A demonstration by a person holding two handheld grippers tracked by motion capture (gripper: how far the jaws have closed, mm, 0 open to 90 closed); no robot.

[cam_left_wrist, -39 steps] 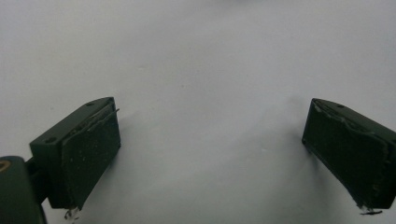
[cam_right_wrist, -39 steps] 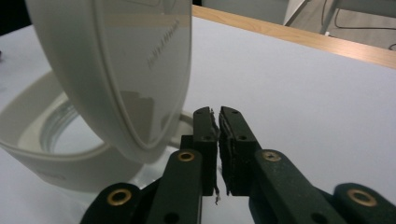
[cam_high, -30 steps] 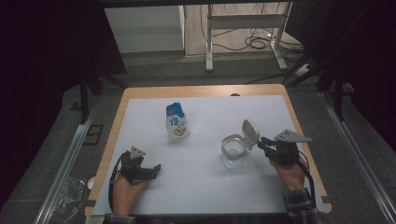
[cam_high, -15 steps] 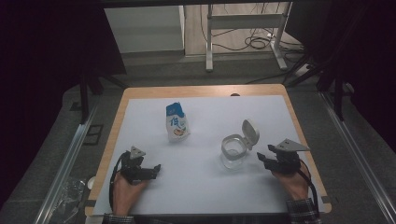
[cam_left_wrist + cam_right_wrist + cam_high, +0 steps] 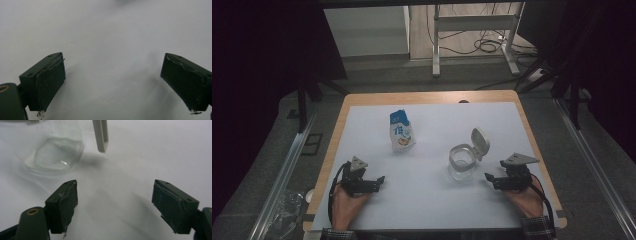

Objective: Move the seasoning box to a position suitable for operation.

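Presently, in the high view, the right gripper [image 5: 490, 179] sits low at the lower right of the frame, its tips just right of the clear jar [image 5: 461, 162] and not touching it. Its jaws have just been opening and now stand wide; the right gripper view shows both pads [image 5: 65, 206] spread over bare white sheet with nothing between them. In that view the jar [image 5: 56, 152] fills the upper left, with its flip lid [image 5: 100, 135] hanging into frame at top centre. From above the lid [image 5: 480, 142] stands tipped open at the jar's upper right edge. The jar looks empty, though the glass is too blurred to be sure.

The left gripper [image 5: 379, 180] rests at the lower left of the high view, well apart from the jar. Its jaws are likewise wide, empty white surface between them in the left gripper view.

A blue and white carton [image 5: 401, 131] stands left of centre on the white mat [image 5: 432, 205], apart from both grippers.
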